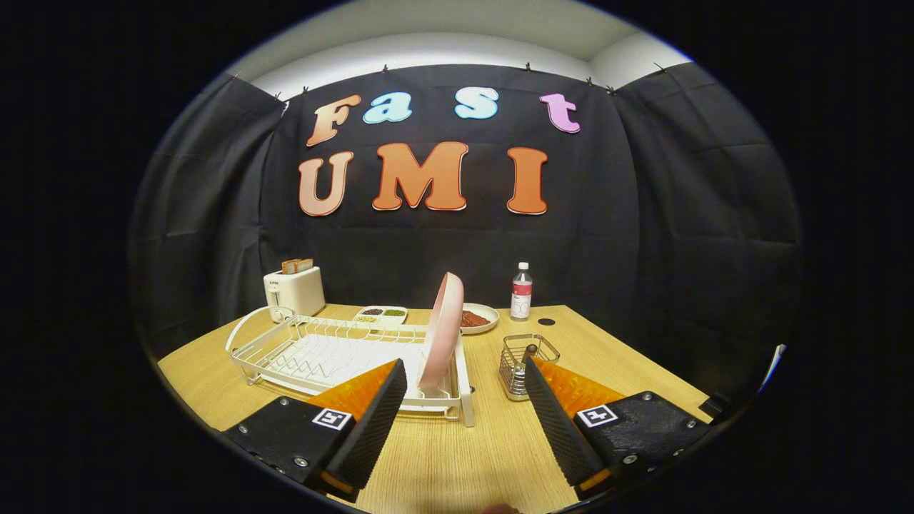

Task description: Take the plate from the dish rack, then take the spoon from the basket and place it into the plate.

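I see the gripper (465,375) held above the near part of the wooden desk (493,457), its fingers spread wide apart and holding nothing. Just ahead, in line with the gap between the fingers, the pink plate (443,330) stands upright on edge in the right end of the white wire dish rack (335,353). The left finger overlaps the rack's near right corner in my view; I cannot tell whether it touches it.

To the right of the rack, apart from it, stands a small wire basket (527,364) with the spoon (527,355) upright inside, handle end up. The tip of the right finger overlaps the basket's lower right side in my view.

Beyond the rack, near the back wall:
- a white toaster (294,291) with bread slices in its slots, at the far left;
- a small divided dish (382,314) with dark and green contents;
- a shallow bowl (480,319) of reddish-brown contents, partly hidden behind the plate;
- a clear bottle (521,291) with a red label and white cap, to the right of the bowl.
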A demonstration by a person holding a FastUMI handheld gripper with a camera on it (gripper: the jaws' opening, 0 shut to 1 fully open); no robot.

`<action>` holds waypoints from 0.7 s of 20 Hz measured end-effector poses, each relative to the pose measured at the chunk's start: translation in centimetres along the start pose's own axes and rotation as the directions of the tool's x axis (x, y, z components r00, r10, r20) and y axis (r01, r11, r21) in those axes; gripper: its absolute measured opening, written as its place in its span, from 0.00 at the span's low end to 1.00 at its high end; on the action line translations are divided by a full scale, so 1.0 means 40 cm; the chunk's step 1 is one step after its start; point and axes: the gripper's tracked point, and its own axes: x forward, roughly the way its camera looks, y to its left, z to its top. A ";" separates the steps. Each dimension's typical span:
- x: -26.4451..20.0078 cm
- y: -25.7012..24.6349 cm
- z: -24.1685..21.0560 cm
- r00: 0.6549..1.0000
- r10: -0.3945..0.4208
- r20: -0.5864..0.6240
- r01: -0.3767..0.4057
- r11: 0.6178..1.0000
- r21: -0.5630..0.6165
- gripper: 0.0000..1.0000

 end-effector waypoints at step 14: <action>0.050 -0.025 0.107 0.999 -0.038 0.000 0.038 0.998 -0.047 0.99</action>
